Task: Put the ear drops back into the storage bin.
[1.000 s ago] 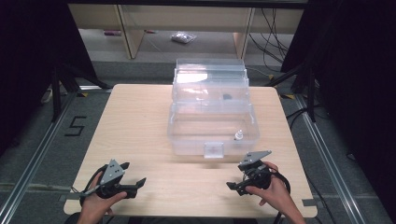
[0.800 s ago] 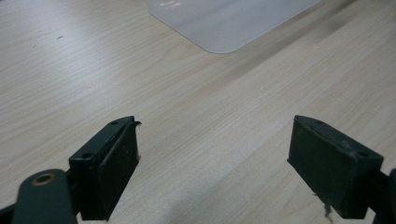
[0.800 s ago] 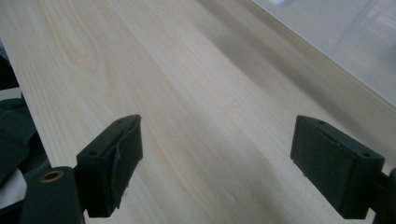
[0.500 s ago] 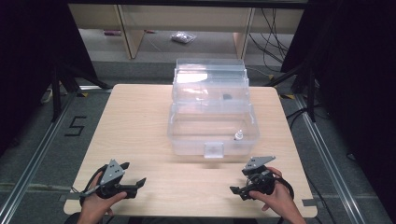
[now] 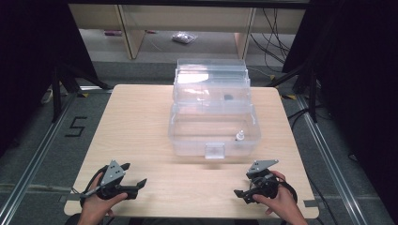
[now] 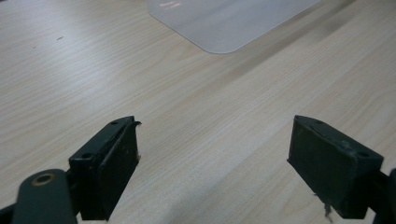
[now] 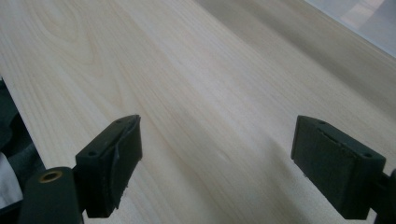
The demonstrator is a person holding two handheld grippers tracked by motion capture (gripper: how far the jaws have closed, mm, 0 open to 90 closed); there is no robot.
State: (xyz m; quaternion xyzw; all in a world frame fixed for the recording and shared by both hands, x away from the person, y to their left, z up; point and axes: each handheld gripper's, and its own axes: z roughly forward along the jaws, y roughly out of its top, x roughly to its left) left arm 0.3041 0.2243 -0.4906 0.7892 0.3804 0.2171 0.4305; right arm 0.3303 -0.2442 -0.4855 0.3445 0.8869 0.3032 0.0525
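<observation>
The left gripper [image 5: 133,183] rests near the table's [image 5: 141,122] front edge, as it did a second ago, jaws spread wide and empty; the clear plastic box [image 5: 213,136] stands ahead of it and to its right. That box has its lid up, and a small white-capped bottle [image 5: 239,136] stands inside. The right gripper [image 5: 241,192], also wide open with nothing held, has drawn back toward the person, leaving the box farther ahead. I judge no reach has begun.
</observation>
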